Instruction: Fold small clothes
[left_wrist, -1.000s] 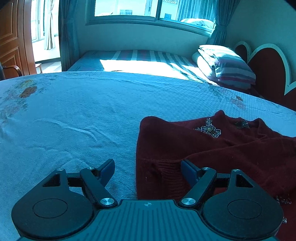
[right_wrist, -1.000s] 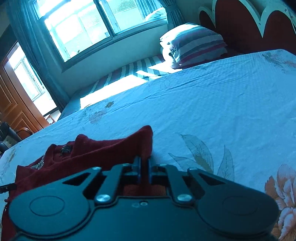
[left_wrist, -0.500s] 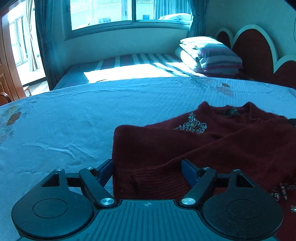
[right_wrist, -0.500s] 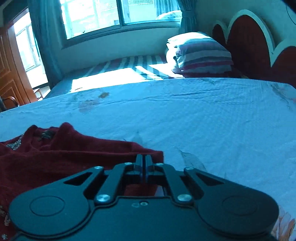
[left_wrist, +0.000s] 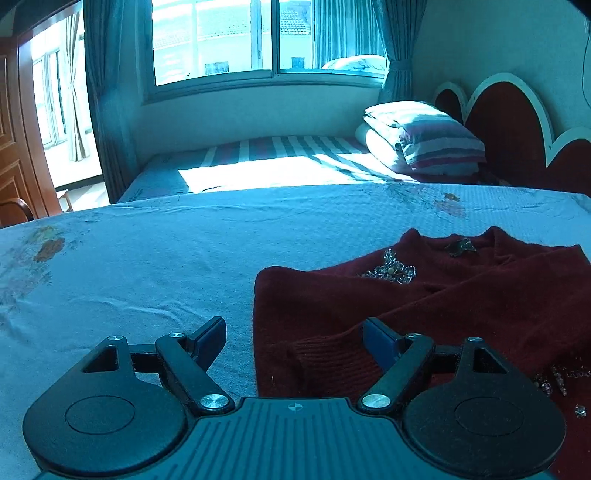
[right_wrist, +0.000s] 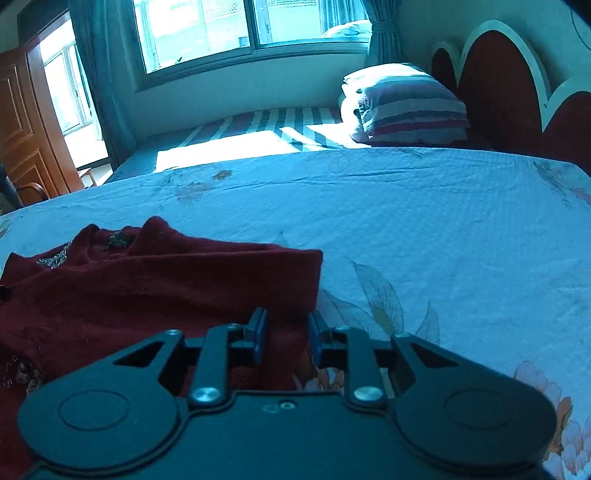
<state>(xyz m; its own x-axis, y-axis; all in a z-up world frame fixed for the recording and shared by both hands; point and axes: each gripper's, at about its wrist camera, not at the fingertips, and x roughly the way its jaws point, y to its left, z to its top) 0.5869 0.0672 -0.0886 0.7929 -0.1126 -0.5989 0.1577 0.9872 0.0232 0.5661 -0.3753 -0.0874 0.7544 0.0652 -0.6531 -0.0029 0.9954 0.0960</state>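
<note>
A dark red knit sweater (left_wrist: 461, 306) with beaded trim lies on the pale blue bedspread (left_wrist: 147, 277), both sleeves folded in over its body. My left gripper (left_wrist: 294, 334) is open, its jaws wide over the sweater's near left corner and ribbed cuff. In the right wrist view the sweater (right_wrist: 147, 288) lies at the left, its folded right edge straight. My right gripper (right_wrist: 286, 332) is open by a narrow gap, just above the sweater's near right corner, holding nothing.
A striped pillow stack (left_wrist: 424, 144) and a red headboard (left_wrist: 509, 129) stand at the far right. A second striped bed (left_wrist: 266, 162) lies under the window. A wooden door (right_wrist: 26, 129) and chair (right_wrist: 22, 192) are at the left.
My right gripper has let go of the sleeve it held shut, and its jaws have parted. The sleeve now lies folded flat on the sweater. My left gripper stayed open and shifted slightly left.
</note>
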